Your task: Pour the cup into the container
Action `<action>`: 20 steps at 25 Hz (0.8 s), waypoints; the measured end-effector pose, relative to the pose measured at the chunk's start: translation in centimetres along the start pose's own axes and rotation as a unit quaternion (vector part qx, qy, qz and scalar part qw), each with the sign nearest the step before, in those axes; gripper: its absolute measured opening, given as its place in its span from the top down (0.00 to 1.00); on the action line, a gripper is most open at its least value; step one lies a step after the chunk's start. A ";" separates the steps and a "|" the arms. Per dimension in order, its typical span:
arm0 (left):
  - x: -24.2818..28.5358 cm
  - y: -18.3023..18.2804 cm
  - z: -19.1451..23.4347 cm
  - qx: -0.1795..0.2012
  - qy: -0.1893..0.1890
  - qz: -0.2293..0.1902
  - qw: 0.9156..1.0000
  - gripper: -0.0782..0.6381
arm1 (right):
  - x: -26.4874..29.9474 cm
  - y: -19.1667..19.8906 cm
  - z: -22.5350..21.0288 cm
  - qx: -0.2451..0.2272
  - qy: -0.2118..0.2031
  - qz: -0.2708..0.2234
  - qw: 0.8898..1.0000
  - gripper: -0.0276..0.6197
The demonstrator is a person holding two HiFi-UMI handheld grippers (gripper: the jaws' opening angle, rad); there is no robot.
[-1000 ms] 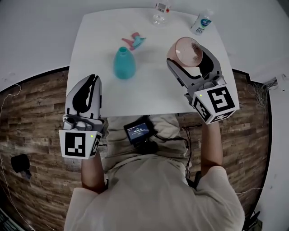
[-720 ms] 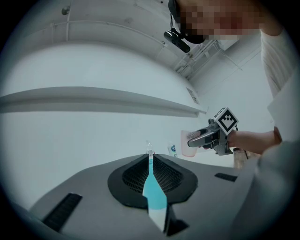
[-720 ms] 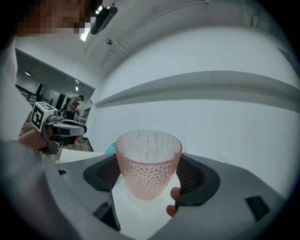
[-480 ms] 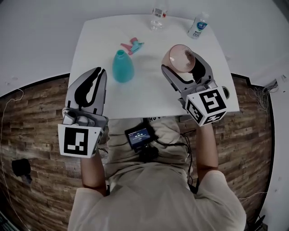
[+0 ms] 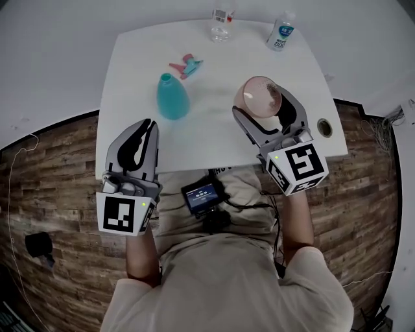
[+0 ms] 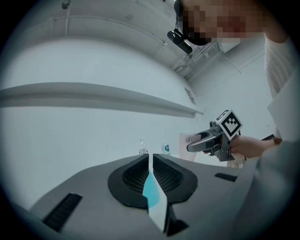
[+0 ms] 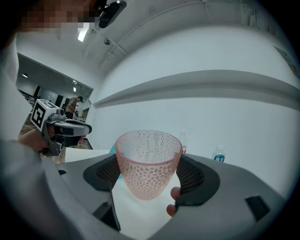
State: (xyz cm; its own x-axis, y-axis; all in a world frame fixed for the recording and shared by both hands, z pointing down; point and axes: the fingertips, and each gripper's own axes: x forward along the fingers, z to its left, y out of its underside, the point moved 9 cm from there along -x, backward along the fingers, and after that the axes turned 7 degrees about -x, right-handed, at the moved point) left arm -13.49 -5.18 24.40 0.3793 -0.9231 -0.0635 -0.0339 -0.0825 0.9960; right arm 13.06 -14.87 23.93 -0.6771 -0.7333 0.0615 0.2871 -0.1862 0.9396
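- A wood-plank floor (image 5: 52, 175) runs under the person as far as the white table (image 5: 214, 139).
- The left gripper (image 5: 148, 124) hangs at the table's near edge, jaws together and empty.
- The right gripper (image 5: 262, 102) clamps the pink dimpled cup (image 5: 259, 91), upright over the table's right part.
- The teal container (image 5: 172, 98) stands open-necked left of the cup, well apart from it.
- A spray head (image 5: 185, 65) lies just beyond the container.
- A clear bottle (image 5: 222, 13) and a labelled bottle (image 5: 280, 32) stand at the far edge, before a pale wall (image 7: 211, 51).

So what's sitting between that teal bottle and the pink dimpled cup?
Nothing. The head view shows only bare white table between the teal plastic bottle and the pink dimpled cup held in the right claw.
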 end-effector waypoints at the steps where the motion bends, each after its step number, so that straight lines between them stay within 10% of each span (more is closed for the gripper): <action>1: 0.0 0.5 -0.2 -0.003 0.001 0.004 1.000 0.84 | -0.1 0.2 0.1 -0.002 0.001 0.001 1.000 0.38; 20: -0.5 1.8 -1.8 0.014 0.029 0.024 0.999 0.84 | -0.2 0.1 1.3 -0.011 -0.009 -0.005 1.000 0.38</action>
State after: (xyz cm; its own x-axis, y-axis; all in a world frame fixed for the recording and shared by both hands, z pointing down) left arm -12.10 -4.21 26.30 0.4293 -0.9031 -0.0112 -0.0793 -0.0501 0.9956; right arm 12.30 -13.88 24.50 -0.6912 -0.7203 0.0587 0.2961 -0.2081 0.9322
